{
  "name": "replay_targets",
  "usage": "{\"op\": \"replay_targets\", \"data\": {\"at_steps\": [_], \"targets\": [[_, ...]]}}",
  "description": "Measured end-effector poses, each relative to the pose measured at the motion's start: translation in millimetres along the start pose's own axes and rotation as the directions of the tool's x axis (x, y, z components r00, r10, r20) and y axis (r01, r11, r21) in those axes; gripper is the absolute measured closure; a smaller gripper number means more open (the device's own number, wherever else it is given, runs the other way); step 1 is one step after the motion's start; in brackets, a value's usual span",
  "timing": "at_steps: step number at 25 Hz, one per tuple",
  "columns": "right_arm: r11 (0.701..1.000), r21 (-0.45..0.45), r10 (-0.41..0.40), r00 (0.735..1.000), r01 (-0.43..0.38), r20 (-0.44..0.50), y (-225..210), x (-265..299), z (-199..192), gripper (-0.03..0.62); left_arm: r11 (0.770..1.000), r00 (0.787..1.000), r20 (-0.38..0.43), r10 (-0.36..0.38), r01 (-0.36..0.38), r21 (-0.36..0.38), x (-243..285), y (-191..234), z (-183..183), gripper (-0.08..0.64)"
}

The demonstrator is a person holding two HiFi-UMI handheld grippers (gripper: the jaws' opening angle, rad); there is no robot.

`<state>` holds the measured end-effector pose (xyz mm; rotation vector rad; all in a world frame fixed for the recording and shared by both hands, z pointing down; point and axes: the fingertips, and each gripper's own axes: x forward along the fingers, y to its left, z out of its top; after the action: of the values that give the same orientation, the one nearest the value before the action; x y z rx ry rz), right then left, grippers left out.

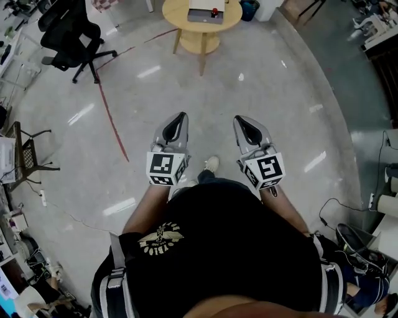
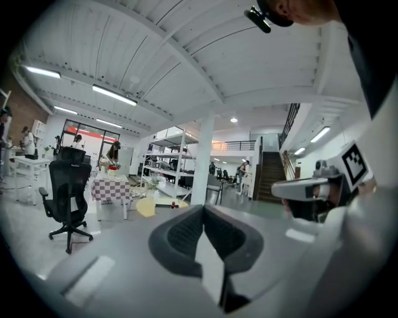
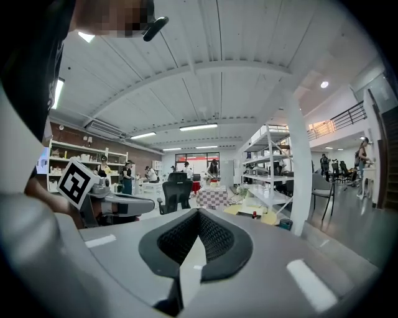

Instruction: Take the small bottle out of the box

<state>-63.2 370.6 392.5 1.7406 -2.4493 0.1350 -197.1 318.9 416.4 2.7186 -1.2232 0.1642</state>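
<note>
Two claws: left claw [image 1: 181, 118] closed, empty; right claw [image 1: 240, 121] closed, empty; one round table [image 1: 177, 13].

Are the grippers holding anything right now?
No. The left gripper and the right gripper are both shut, with nothing between their jaws.

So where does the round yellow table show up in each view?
Head view: round yellow table at top centre.
Left gripper view: table small, left of centre, far across the floor.
Right gripper view: table small, right of centre, far off.
Shared landmark: the black office chair, left of the table in all three.
</note>
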Motion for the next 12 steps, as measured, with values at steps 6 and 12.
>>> {"op": "replay_targets", "data": {"at_steps": [6,12], "targets": [[0.999,0.033,0.019,1.0,-0.019,0.017,-39.4,20.4,5.7,0.584,0.998,1.0,0.01,0.0,-0.001,0.058,38.0,-2.8,21.8,0.56],[0.997,0.021,0.072,0.997,-0.073,0.027,-72.3,36.2,17.8,0.584,0.997,0.998,0.021,0.06,-0.061,0.056,69.3,1.7,37.5,0.56]]}}
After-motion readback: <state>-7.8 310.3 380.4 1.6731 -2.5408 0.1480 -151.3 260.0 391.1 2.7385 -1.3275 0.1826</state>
